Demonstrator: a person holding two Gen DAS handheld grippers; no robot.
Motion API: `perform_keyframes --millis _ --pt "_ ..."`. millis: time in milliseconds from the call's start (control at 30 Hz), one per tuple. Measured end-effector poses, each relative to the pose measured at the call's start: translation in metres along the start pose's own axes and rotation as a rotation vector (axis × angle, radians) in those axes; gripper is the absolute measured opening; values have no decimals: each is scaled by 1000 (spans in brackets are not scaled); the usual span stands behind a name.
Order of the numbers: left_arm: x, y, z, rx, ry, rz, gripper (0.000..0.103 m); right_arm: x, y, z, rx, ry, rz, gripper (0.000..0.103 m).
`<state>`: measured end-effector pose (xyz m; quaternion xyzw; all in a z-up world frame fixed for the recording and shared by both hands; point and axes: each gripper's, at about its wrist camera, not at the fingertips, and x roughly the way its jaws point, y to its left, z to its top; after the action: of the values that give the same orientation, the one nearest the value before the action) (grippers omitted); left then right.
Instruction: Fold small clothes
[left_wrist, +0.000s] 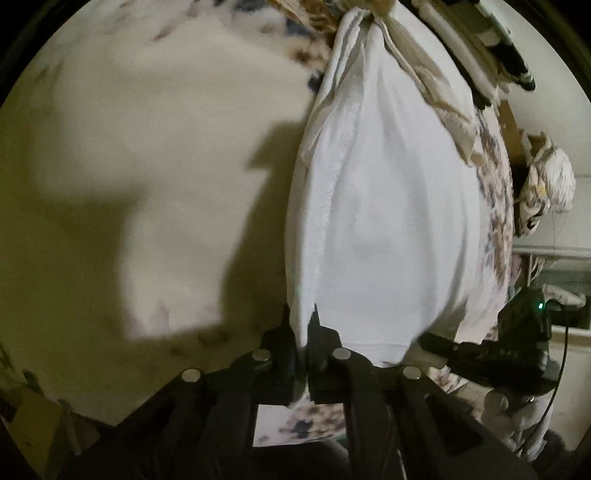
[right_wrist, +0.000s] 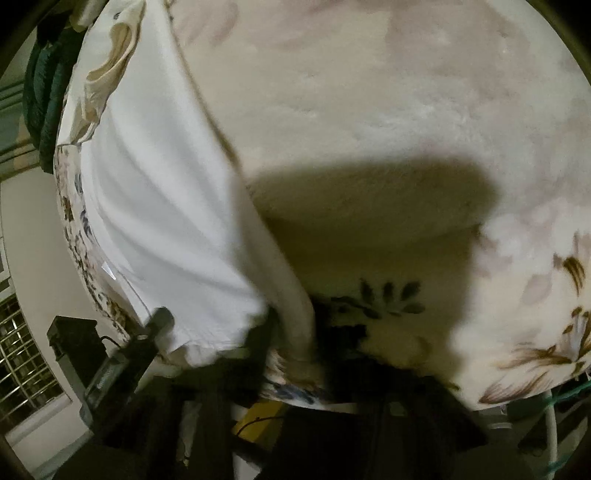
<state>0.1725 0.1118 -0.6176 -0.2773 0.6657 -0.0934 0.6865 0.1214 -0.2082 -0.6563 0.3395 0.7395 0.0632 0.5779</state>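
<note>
a: white cloth (left_wrist: 384, 206) over the bedspread (left_wrist: 147, 155), long axis straight away from the left gripper (left_wrist: 303, 332).
b: left gripper pinched on the near hem. right gripper (right_wrist: 291, 343) closed on the other near corner of the cloth (right_wrist: 159, 206).
a: equally near, then; likely lift and carry forward along that axis.

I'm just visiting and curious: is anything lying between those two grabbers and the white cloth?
Nothing visible: the left hand-held gripper is shut on the white garment, and the right hand-held gripper also pinches its edge.
</note>
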Motion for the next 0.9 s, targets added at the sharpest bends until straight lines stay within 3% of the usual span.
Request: perform_keyframes --millis 100,233,433,600,800,900 --pt "-6 2 3 -65 5 -46 3 -8 8 -6 -22 -9 26 8" --pt "-35 2 13 -158 -2 -167 3 -33 17 -10 -32 -13 103 7" --pt "-84 -32 59 -169 -91 -295 3 -87 41 4 -47 -71 239 7" --pt "-93 -72 123 -90 -177 -332 3 -135 67 59 -67 -177 335 7" --pt "-71 -100 216 -31 -262 -324 3 -157 138 156 -127 -308 322 7" --pt "-55 -102 265 -54 -240 -337 8 -153 165 210 -137 -328 301 8"
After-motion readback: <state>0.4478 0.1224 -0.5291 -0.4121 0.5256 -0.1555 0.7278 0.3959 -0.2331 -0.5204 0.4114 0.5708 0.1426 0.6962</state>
